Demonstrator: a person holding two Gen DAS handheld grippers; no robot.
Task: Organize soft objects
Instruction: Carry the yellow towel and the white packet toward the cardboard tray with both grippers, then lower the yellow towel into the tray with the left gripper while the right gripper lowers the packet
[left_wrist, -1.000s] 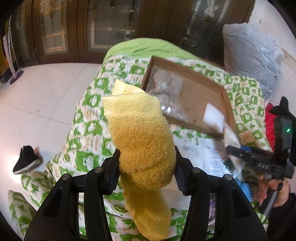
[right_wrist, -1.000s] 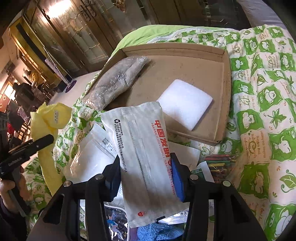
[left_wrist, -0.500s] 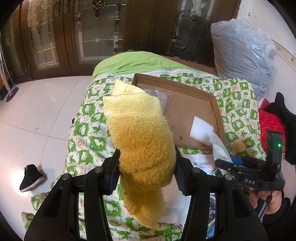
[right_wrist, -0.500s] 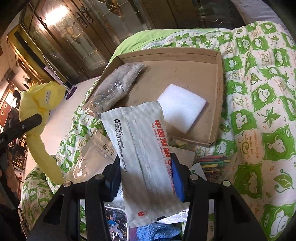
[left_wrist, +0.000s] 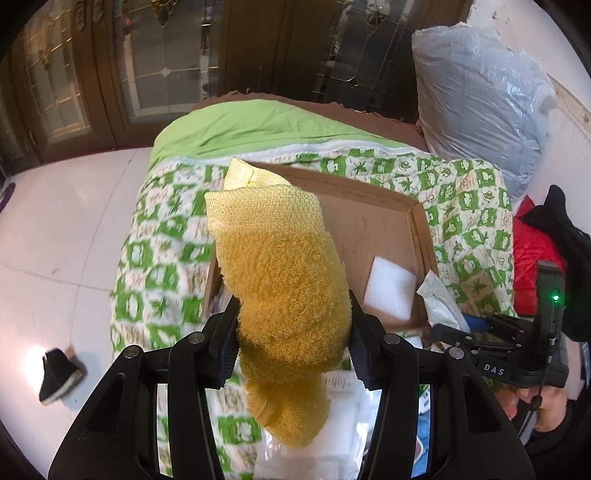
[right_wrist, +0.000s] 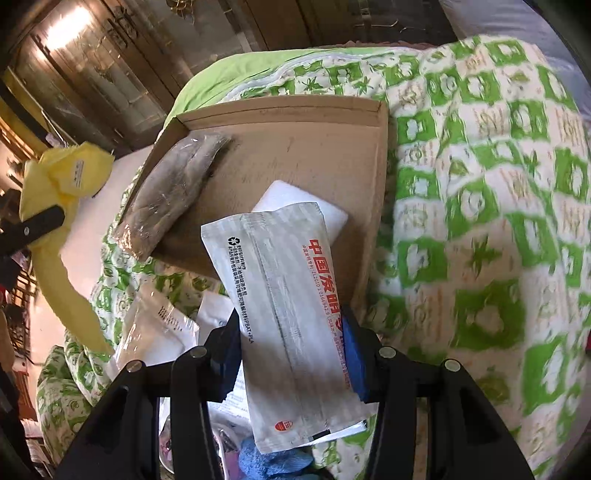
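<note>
Towel, yellow, one: clamped between the pads of the left gripper, bunched above them, tail hanging below, in front of the cardboard tray. White packet, one: pinched in the right gripper, at the tray's near edge. In the tray: one white foam pad, one grey wrapped bundle. Towel hides the tray's left half in the left view. Items below the right gripper are hard to make out.
</note>
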